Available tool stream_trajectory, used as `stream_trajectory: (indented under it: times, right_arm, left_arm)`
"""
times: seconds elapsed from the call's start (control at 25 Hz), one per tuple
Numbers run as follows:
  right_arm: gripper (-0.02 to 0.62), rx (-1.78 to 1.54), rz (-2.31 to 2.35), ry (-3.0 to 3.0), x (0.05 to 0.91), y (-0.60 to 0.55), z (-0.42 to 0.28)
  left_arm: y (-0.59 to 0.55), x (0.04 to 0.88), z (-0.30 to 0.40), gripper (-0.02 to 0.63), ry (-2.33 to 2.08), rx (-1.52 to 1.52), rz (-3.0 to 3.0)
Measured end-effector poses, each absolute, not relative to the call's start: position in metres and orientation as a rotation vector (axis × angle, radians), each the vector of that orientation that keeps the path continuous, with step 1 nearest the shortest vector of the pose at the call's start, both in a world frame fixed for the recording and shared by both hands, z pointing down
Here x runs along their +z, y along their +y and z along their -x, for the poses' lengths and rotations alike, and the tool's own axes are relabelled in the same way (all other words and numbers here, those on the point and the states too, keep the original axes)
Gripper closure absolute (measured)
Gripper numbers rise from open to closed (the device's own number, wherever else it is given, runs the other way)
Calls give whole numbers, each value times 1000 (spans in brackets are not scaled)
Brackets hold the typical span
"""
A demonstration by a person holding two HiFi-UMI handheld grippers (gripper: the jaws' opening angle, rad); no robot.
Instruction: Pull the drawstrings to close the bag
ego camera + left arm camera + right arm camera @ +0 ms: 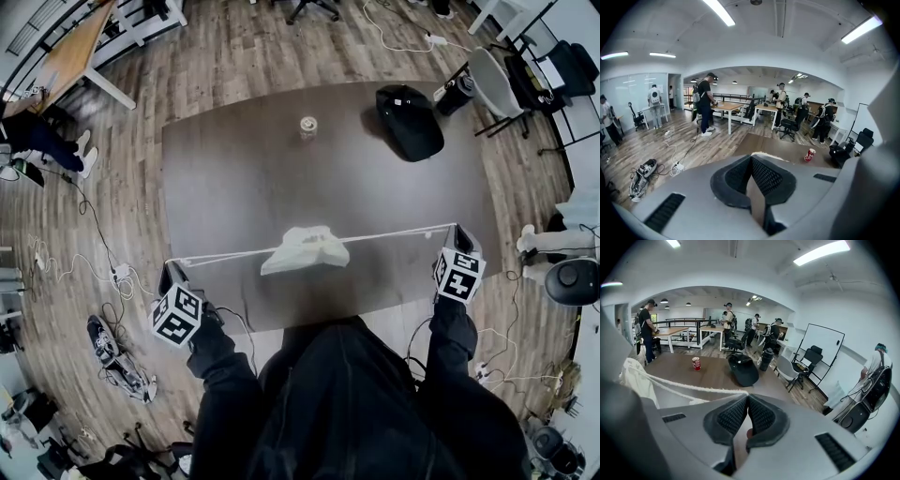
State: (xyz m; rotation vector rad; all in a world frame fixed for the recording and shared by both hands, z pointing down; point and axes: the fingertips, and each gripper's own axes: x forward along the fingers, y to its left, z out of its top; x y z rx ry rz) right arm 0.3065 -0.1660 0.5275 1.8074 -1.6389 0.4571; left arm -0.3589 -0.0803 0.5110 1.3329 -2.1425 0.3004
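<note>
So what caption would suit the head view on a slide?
Left gripper and right gripper stretch the white bag's drawstrings taut over the table.

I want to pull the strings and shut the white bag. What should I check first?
1. Left tongs shut on the drawstrings: ok.
2. Right tongs shut on the drawstrings: ok.
3. Drawstrings stretched straight between the tongs: ok.
4. Bag over the table, away from its edges: ok.
5. Bag mouth fully closed: cannot tell.
6. Can and black pack clear of the drawstrings: ok.
</note>
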Motion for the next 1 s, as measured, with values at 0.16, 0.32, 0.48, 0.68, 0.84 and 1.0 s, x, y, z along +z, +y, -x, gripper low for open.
stream_trajectory:
  times: [0.16, 0.32, 0.48, 0.68, 0.84, 1.0]
  right_arm:
    - [568, 481, -1784, -1688, 530, -181, -290]
    - [568, 461, -1685, -1778, 537, -197, -252]
    - [568, 481, -1570, -1855, 557, -201, -212]
    - [568, 559, -1440, -1921, 590, -195, -169]
    - [568, 612, -1368, -1952, 612, -191, -146]
    - [568, 652, -1302, -1979, 629, -187, -123]
  left_arm:
    - [-92, 533, 344, 574, -2058, 307, -1372]
    - [-111, 552, 314, 574, -1952, 337, -1460]
    - [-128, 577, 278, 574, -1838, 390, -1529]
    - [-134, 609, 252, 574, -1731, 453, -1551]
    - [-139, 628, 234, 572, -1676, 492, -1571]
    - [-139, 649, 218, 572, -1614, 544, -1579]
